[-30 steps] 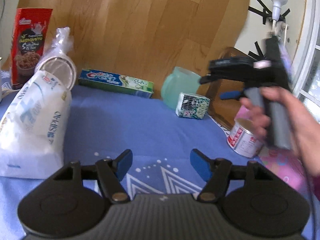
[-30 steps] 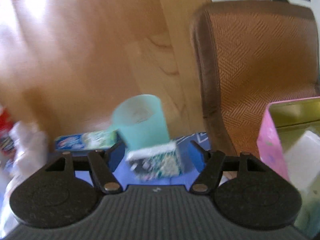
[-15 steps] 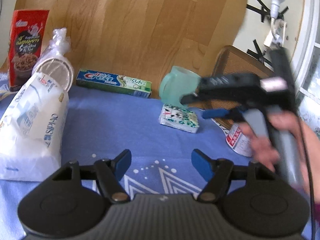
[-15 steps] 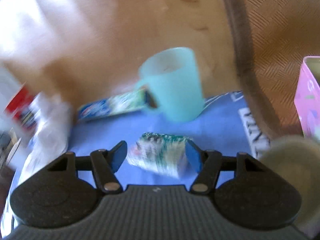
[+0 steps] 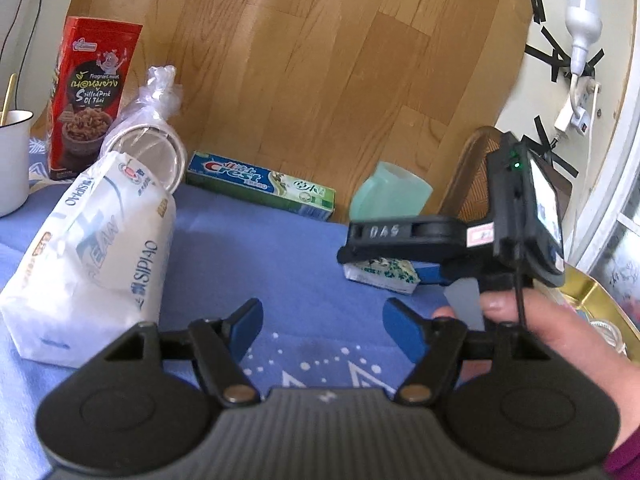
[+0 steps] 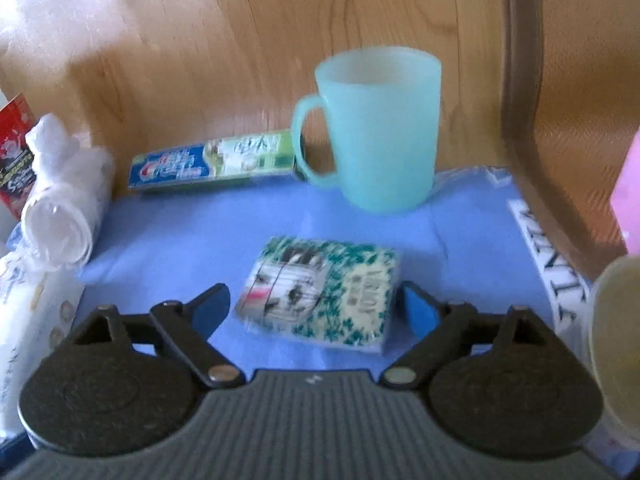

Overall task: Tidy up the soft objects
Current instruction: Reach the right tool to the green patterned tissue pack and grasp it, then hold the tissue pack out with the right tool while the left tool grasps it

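A small green-and-white tissue pack [image 6: 320, 292] lies flat on the blue tablecloth [image 6: 240, 220]. My right gripper [image 6: 316, 306] is open, its blue fingers standing either side of the pack's near end, apart from it. In the left wrist view the pack [image 5: 382, 274] lies under the right gripper [image 5: 384, 264], held by a hand. A large white soft tissue bag [image 5: 96, 256] lies at the left. My left gripper [image 5: 320, 320] is open and empty above the cloth.
A teal mug [image 6: 380, 128] stands just behind the pack. A toothpaste box [image 6: 212, 162] lies along the table's far edge. A sleeve of cups [image 5: 148, 136], a red snack box [image 5: 92, 96], a white enamel mug [image 5: 12, 160] stand left. A tin can [image 6: 616, 344] sits right.
The right gripper has swung left and come down low over the table, so the tissue pack now lies between its open fingers. The left gripper has barely moved.
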The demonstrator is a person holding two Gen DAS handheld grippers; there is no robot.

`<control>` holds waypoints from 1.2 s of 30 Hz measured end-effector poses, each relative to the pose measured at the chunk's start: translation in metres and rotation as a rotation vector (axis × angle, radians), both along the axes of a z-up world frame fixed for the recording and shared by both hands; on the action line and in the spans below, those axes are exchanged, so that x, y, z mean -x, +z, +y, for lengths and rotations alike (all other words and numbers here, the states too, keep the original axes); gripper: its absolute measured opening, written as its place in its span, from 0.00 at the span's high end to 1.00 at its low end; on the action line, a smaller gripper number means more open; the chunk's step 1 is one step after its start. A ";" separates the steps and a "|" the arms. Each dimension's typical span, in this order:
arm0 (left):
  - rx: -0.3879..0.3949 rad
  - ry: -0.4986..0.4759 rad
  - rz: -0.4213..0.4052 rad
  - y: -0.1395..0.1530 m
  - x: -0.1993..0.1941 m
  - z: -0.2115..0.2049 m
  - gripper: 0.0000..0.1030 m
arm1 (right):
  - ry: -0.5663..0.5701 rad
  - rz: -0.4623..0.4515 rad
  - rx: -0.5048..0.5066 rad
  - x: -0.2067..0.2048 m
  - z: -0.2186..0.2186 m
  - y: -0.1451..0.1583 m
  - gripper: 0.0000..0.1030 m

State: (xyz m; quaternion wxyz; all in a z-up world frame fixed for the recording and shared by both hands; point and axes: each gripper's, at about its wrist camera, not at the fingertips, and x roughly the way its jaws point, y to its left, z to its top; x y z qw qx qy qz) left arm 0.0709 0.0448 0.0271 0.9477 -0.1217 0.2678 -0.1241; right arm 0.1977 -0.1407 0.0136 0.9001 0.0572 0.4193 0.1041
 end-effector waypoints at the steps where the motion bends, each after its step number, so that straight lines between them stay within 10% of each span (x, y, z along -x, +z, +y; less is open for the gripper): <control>1: 0.000 -0.003 0.001 0.000 0.000 -0.001 0.34 | 0.028 -0.013 0.020 0.005 0.001 0.002 0.23; 14: 0.060 -0.032 0.013 -0.001 -0.001 0.005 0.34 | 0.307 -0.106 0.054 0.161 -0.044 0.020 0.24; 22: 0.011 -0.314 0.052 -0.004 0.011 -0.034 0.34 | 0.215 -0.185 0.083 0.265 -0.083 0.021 0.05; 34: -0.014 -0.407 0.238 -0.008 0.070 -0.087 0.45 | 0.242 -0.200 0.039 0.266 -0.086 0.014 0.06; 36: -0.036 -0.404 0.237 -0.010 0.075 -0.095 0.51 | 0.247 -0.202 0.058 0.266 -0.081 0.010 0.22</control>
